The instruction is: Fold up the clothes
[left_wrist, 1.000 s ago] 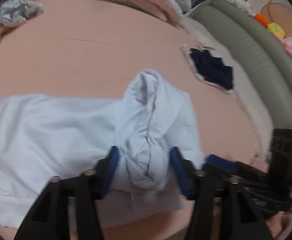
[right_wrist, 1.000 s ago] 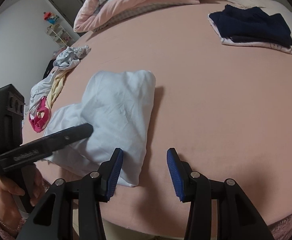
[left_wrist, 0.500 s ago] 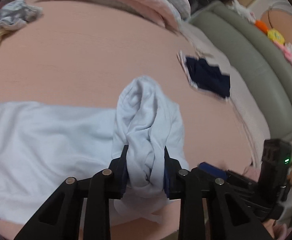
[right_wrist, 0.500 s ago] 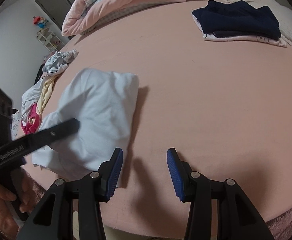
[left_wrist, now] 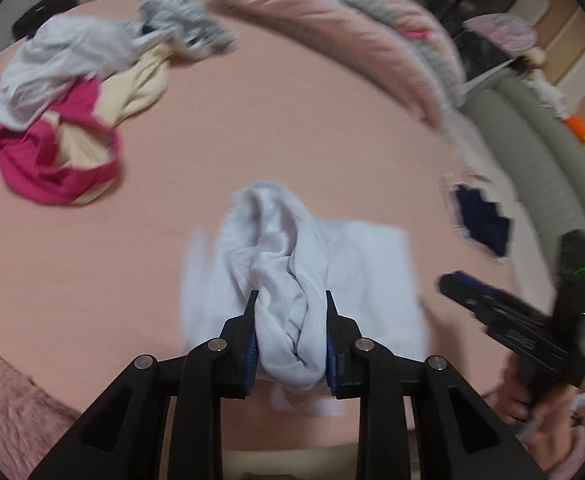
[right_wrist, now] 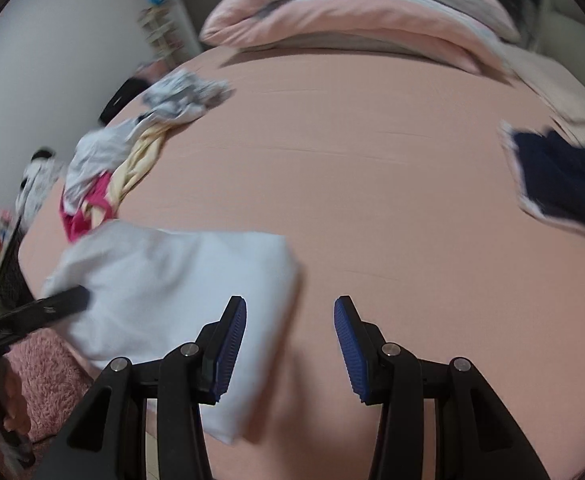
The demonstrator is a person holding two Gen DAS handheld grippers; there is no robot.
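Observation:
A pale blue garment (left_wrist: 356, 264) lies partly folded on the pink bed sheet (right_wrist: 372, 200). My left gripper (left_wrist: 290, 320) has a bunched ridge of it between its blue pads, which press on the cloth; its jaws are opening. In the right wrist view the same garment (right_wrist: 172, 272) is a flat rectangle at lower left, with the left gripper's finger (right_wrist: 44, 308) lying on its near corner. My right gripper (right_wrist: 290, 320) stands open over bare sheet just right of the garment, with nothing between its fingers. It also shows in the left wrist view (left_wrist: 504, 312), held by a hand.
A loose pile of white, cream and magenta clothes (left_wrist: 72, 112) lies at far left. A folded navy garment (right_wrist: 560, 184) sits at right. A pink duvet (right_wrist: 352, 12) is heaped at the back. A grey-green padded edge (left_wrist: 532, 152) runs along the right, and a fuzzy pink blanket (left_wrist: 4, 408) along the near edge.
The left gripper closed onto the bunched cloth and carried it sideways; the spread-out part is now folded under into a smaller rectangle. Both views swung toward the clothes pile. The right gripper stayed open.

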